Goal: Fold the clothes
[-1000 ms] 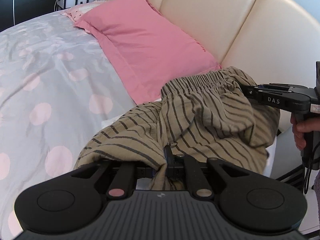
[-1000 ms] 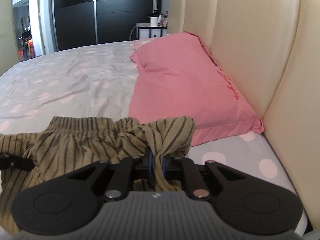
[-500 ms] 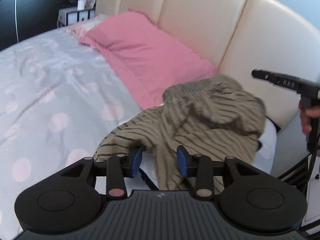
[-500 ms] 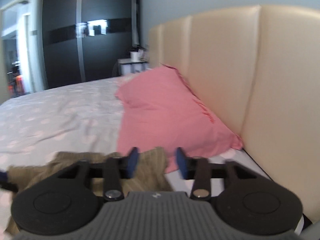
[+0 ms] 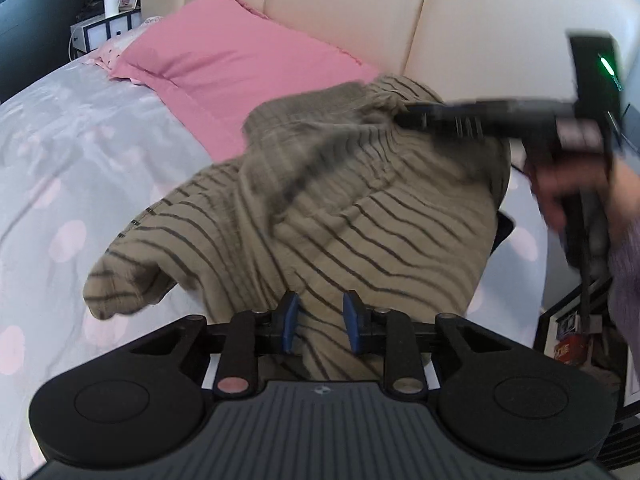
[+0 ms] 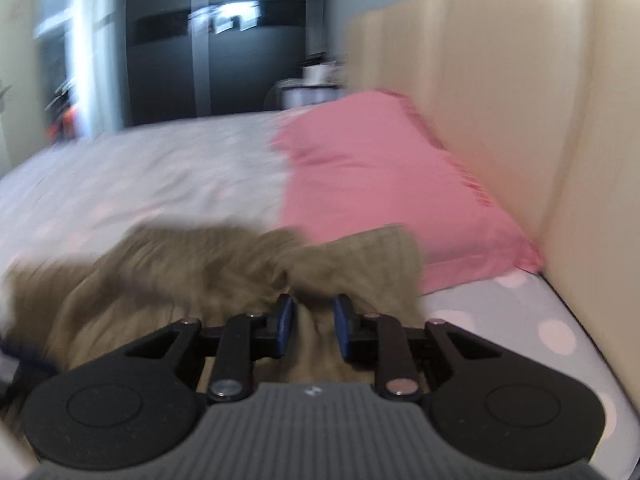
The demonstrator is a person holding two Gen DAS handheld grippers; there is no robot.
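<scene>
Olive shorts with dark stripes (image 5: 340, 216) lie bunched on the bed near the pink pillow; they show blurred in the right wrist view (image 6: 224, 264). My left gripper (image 5: 319, 322) is open, its blue pads on either side of a fold of the fabric without pinching it. My right gripper (image 6: 310, 326) is open too, with cloth between its pads. In the left wrist view the right gripper (image 5: 404, 118) reaches in from the right to the waistband side of the shorts. The right wrist view is motion-blurred.
A pink pillow (image 5: 248, 64) lies against the cream padded headboard (image 5: 460, 20). The grey duvet with pale pink dots (image 5: 72, 168) spreads to the left. A nightstand (image 5: 104, 28) stands at the far end. The bed edge and floor clutter (image 5: 572, 340) are at right.
Both grippers let go of the shorts a second ago and opened. The shorts dropped onto the bed. Both grippers have moved back onto the fabric, still open.
</scene>
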